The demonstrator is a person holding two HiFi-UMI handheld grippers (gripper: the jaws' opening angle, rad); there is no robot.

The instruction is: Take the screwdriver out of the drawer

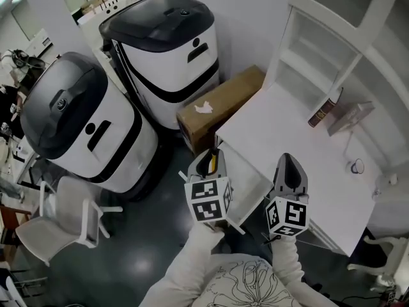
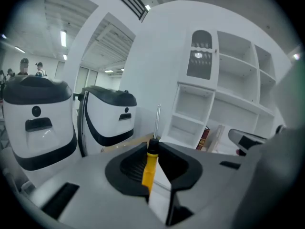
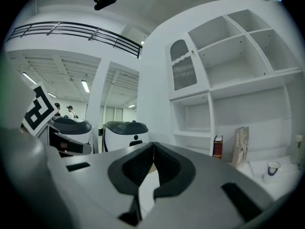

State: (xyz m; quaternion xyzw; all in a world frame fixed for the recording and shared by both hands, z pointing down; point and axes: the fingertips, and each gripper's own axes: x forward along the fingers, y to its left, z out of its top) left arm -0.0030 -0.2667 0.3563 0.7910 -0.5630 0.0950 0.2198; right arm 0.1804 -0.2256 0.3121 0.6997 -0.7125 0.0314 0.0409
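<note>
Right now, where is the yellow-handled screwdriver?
The yellow-handled screwdriver is clamped in the left gripper's jaws, at the head view's lower centre beside the white drawer.

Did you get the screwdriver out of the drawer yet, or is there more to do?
Nearly done. Out already: the yellow screwdriver is held up clear of the open drawer. In hand: the left gripper has its fingers shut on the handle. The right gripper is shut and empty. Left: probably just putting it down, maybe on the white desk.
</note>
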